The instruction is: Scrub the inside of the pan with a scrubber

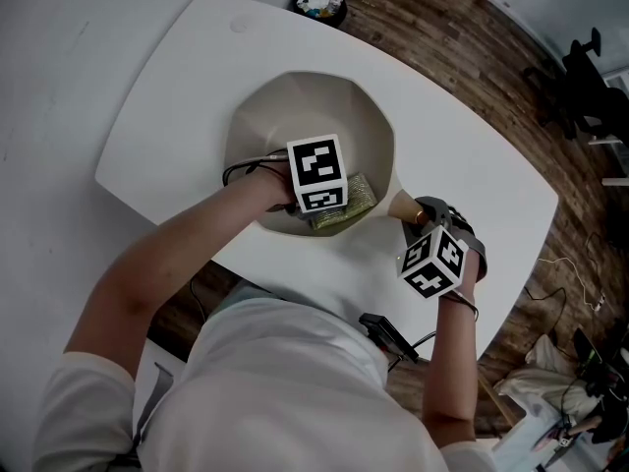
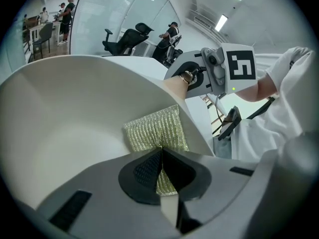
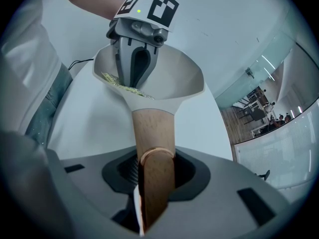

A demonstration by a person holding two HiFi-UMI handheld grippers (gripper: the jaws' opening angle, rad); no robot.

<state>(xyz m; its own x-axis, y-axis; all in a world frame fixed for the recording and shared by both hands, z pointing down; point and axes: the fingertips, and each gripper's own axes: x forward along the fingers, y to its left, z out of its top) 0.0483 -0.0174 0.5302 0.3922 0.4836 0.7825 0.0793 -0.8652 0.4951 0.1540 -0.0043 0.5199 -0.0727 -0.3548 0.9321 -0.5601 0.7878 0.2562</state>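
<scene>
Your left gripper [image 2: 160, 154] has its jaws closed on the scrubber [image 2: 154, 131]. The scrubber lies against the pan [image 2: 65, 118] wall on the handle side, just under the rim. The rest of the bowl is open. Your right gripper [image 3: 152, 171] clamps the wooden handle [image 3: 152, 128]. The pan stands on the table [image 1: 462, 165], away from its edges.

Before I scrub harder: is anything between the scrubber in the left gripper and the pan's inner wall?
Nothing visible. The left gripper is shut on the scrubber, which appears to lie right against the bare inner wall of the pan. The right gripper clamps the wooden handle, outside the bowl.
</scene>
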